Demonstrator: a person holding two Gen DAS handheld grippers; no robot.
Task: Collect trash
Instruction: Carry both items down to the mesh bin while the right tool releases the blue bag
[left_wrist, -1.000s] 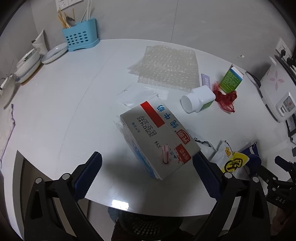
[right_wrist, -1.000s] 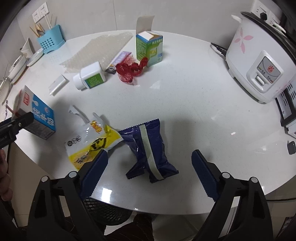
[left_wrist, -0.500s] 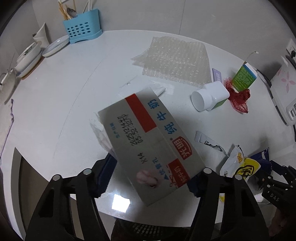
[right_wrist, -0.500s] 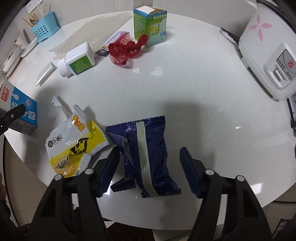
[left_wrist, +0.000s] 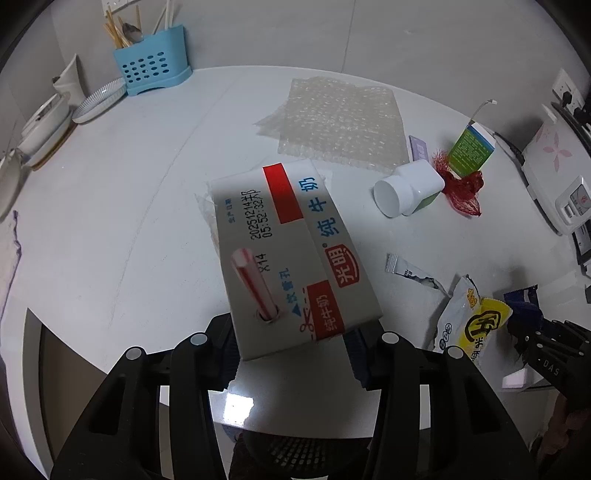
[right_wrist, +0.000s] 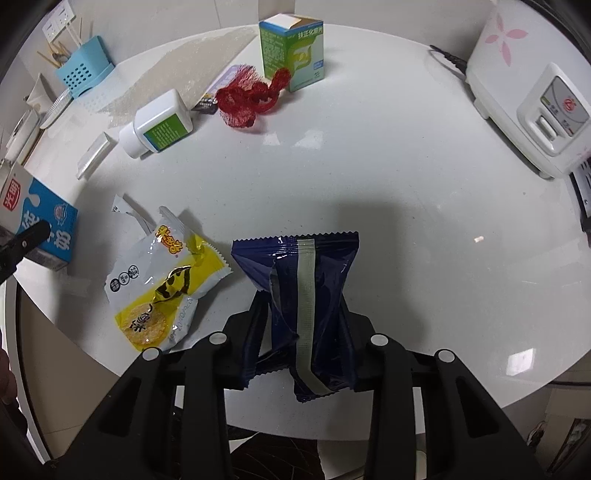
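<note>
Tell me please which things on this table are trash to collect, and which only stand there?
Trash: milk carton in the left gripper, dark blue wrapper in the right gripper, yellow snack bag, red net, bubble wrap.

Standing there: rice cooker, blue utensil holder, plates.

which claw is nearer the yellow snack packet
Right. The right claw, shut on the dark blue wrapper, sits just beside the yellow snack packet. The left claw, holding the milk carton, is farther off.
</note>
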